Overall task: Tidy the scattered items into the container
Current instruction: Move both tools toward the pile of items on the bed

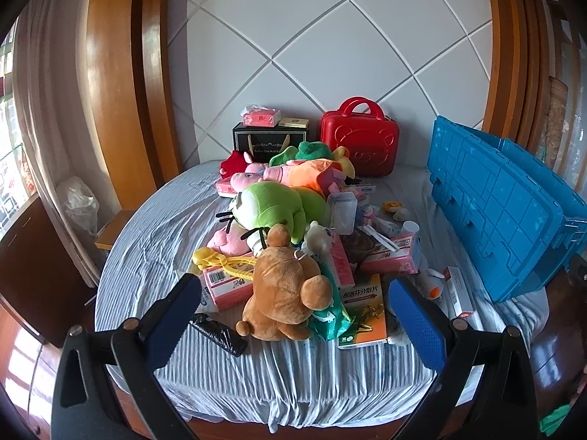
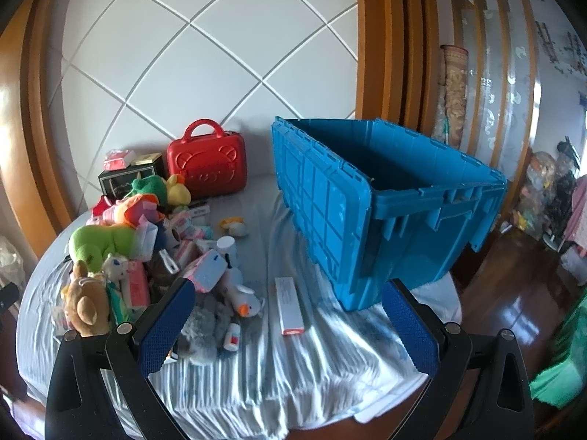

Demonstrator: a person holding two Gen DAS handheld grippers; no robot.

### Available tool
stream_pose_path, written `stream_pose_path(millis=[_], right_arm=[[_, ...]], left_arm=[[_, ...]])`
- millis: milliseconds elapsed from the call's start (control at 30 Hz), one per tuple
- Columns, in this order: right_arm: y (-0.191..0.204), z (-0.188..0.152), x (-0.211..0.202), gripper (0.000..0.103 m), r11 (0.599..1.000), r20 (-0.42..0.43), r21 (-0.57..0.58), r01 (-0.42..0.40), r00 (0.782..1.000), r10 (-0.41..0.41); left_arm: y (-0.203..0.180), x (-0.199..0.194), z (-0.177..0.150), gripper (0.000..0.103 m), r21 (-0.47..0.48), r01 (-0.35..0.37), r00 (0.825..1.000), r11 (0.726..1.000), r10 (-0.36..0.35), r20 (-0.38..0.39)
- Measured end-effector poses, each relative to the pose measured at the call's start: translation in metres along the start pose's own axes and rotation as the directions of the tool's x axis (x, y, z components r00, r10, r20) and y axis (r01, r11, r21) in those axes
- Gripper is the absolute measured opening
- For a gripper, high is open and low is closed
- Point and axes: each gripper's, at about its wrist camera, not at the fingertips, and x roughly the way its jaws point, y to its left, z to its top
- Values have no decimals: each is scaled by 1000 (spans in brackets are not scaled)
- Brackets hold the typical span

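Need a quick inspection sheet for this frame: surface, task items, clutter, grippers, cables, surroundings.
Surface: bed with striped sheet, wrinkled.
Job's things: blue crate on the bed's right side, open, lid flap hanging down its side; nothing seen inside from here. Pile beside it: brown plush bear, green plush, tissue packs, orange medicine box, long white box lying apart near the crate.
Clutter: red case and black box against the headboard.
Grippers: left gripper and right gripper both open, holding nothing.
Cables: nothing seen.
Surroundings: padded white headboard, wooden frame, wooden floor.
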Motion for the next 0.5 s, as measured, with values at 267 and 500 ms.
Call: stream_pose_path(millis=[267, 500], right_arm=[[-2, -2, -2, 103, 1000, -1, -4, -4, 1000, 4], [-5, -9, 0, 103, 1000, -19, -10, -10, 1000, 10]], left_arm=[[4, -1, -5, 103, -9, 0, 1000, 1000, 0, -6], [9, -2, -9, 103, -25, 23, 1000, 999, -24, -2]])
